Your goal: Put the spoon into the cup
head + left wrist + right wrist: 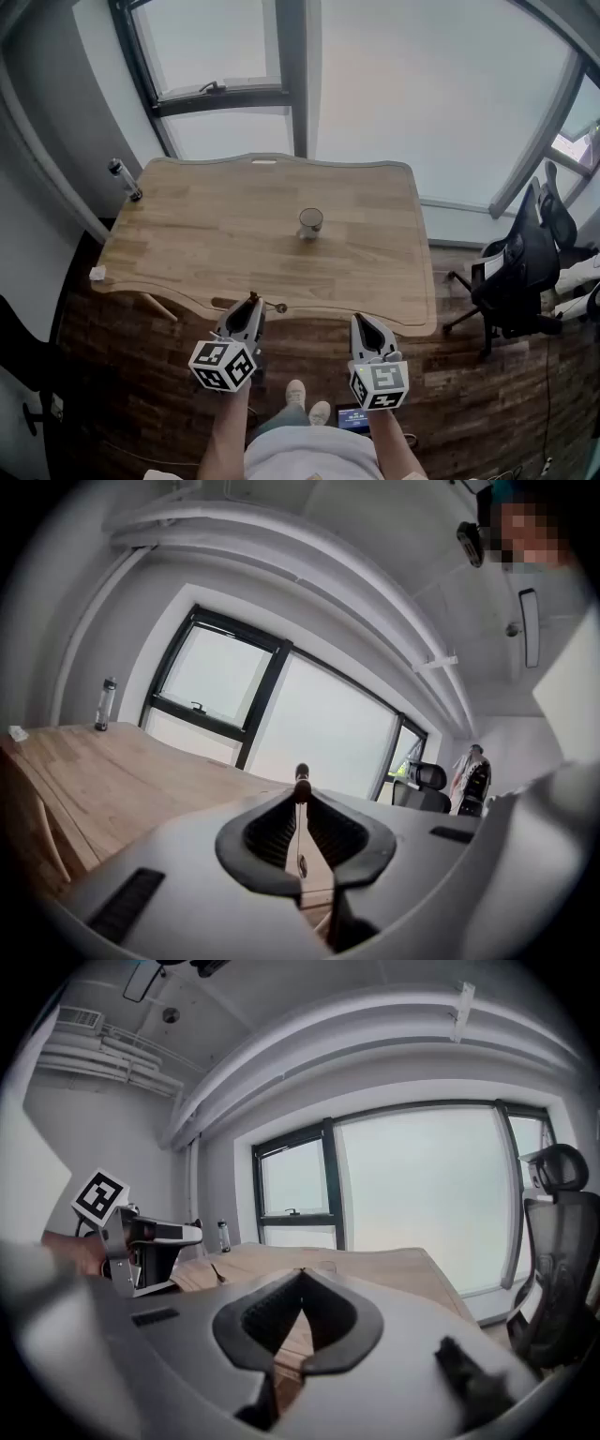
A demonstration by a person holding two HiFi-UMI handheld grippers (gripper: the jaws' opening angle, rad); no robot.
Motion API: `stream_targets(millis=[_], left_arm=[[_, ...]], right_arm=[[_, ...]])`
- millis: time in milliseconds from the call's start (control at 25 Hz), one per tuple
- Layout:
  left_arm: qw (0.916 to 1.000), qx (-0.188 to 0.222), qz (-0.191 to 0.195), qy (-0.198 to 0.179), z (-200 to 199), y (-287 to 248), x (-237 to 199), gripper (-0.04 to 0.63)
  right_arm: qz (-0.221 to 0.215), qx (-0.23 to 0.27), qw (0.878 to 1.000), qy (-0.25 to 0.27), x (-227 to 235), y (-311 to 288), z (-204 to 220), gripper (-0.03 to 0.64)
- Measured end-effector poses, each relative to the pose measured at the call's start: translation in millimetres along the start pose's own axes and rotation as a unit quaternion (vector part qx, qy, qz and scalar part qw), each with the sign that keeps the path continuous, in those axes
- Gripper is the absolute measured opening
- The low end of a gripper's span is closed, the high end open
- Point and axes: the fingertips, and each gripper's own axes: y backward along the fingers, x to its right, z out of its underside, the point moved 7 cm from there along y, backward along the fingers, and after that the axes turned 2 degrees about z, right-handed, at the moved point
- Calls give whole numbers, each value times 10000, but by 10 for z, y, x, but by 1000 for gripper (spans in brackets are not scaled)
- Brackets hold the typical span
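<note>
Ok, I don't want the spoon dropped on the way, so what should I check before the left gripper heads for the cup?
1. Spoon gripped: ok, the left gripper has its fingers shut on it.
2. Cup upright on the table: ok.
3. Cup empty inside: cannot tell.
4. Way to the cup free: ok, only bare wood lies between.
5. Right gripper out of the way: ok, shut on nothing, at the table's near edge.
</note>
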Motion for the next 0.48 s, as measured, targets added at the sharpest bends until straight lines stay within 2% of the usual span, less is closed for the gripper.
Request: stream_targets(millis=[200, 480], left_arm=[[10000, 60, 34, -24, -13, 97, 47, 44], [9997, 214, -70, -125, 11, 245, 134, 44]], right_arm=[[45, 16, 10000, -16, -32, 108, 57, 31], [-215, 29, 9998, 21, -117, 162, 84, 32]])
